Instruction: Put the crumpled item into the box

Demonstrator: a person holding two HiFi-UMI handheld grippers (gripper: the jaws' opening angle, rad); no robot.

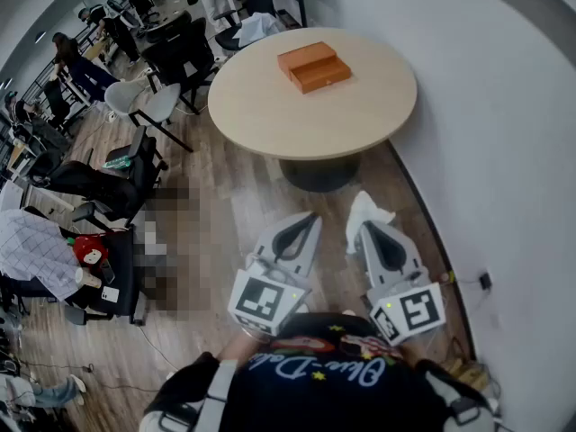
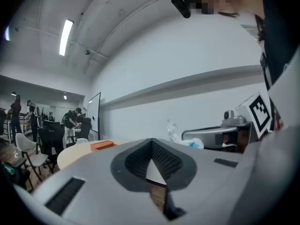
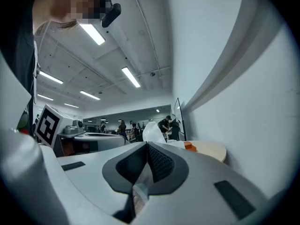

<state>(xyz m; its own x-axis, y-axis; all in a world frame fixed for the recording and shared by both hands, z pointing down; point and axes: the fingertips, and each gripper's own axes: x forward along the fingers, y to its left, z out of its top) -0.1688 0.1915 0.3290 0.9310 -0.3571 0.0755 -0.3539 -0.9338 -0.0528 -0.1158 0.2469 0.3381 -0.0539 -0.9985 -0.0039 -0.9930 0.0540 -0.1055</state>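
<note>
Evidently this is the carry stage. The left gripper (image 1: 309, 219) is empty, its jaws pressed together. The orange box (image 1: 313, 66) sits on the round table (image 1: 270, 115), well ahead of both. The right gripper (image 1: 364, 229) pinches the white crumpled item (image 1: 367, 209), which sticks out past its tips. Next it must reach the box.

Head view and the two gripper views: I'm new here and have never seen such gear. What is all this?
No robot here: a person holds a hand tool, a gripper, in each hand. The head view comes from a camera on their head, looking down; each gripper view comes from a camera riding on that gripper. The left gripper has its fingers together, empty. The right gripper pinches a crumpled white item. Ahead, an orange box lies on a round table.
</note>
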